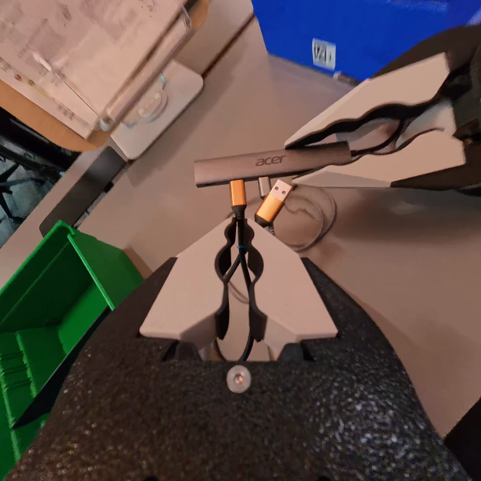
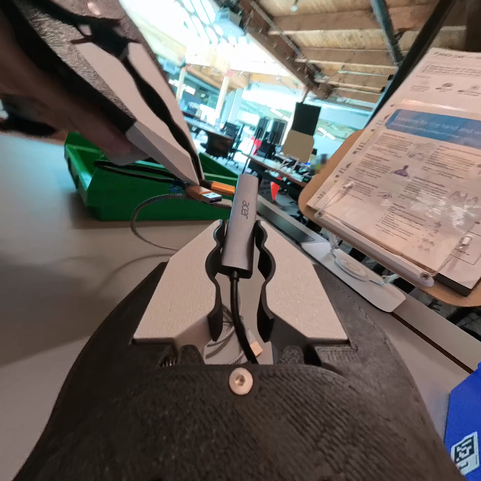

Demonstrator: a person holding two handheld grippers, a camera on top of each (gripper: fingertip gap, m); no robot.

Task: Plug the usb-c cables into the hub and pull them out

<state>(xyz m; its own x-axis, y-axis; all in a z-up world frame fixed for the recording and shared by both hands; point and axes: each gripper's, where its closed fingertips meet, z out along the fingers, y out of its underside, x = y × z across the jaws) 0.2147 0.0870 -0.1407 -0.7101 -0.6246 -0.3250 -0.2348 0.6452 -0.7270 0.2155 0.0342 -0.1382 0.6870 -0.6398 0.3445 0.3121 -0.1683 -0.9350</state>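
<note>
A grey hub [image 1: 260,162] is held above the table by my right gripper [image 1: 290,162], shut on its cable end. An orange-sleeved plug [image 1: 236,192] sits in a port on the hub's near side. My left gripper [image 1: 239,220] is shut on that plug's black cable just behind the sleeve. A grey plug [image 1: 263,186] sits in the port beside it. An orange USB-A plug [image 1: 274,199] hangs loose next to them. In the right wrist view, my right gripper [image 2: 239,223] clamps the hub [image 2: 240,229], and my left gripper [image 2: 199,182] meets the orange plug [image 2: 221,188].
A green bin [image 1: 52,286] stands left of my left gripper; it also shows in the right wrist view [image 2: 117,200]. A document stand with printed pages [image 2: 403,182] stands at the table's edge. A blue box [image 1: 364,33] is behind. A grey braided cable [image 1: 320,221] coils on the table under the hub.
</note>
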